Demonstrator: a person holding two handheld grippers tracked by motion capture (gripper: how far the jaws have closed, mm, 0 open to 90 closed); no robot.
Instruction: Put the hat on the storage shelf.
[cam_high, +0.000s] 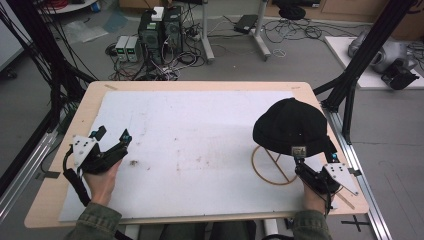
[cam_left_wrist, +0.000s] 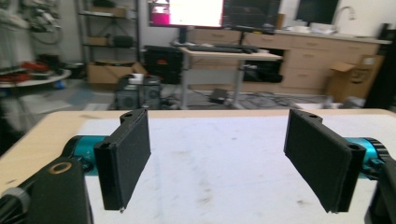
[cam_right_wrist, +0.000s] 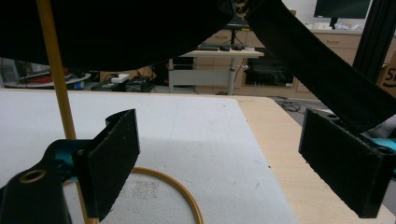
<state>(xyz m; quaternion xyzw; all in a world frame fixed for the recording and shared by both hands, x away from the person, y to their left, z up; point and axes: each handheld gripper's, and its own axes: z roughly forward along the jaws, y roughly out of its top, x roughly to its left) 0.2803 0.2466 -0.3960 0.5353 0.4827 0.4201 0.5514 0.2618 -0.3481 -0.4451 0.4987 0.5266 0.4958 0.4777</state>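
Overhead, black cap (cam_high: 291, 126) on its stand, just above right tongs (cam_high: 298, 161)

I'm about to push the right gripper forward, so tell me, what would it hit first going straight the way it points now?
Probably the black cap on its yellow wire stand. The right gripper is open just under the cap's rim, with the strap crossing above its jaws. Depth is unclear, so it might slip beneath.
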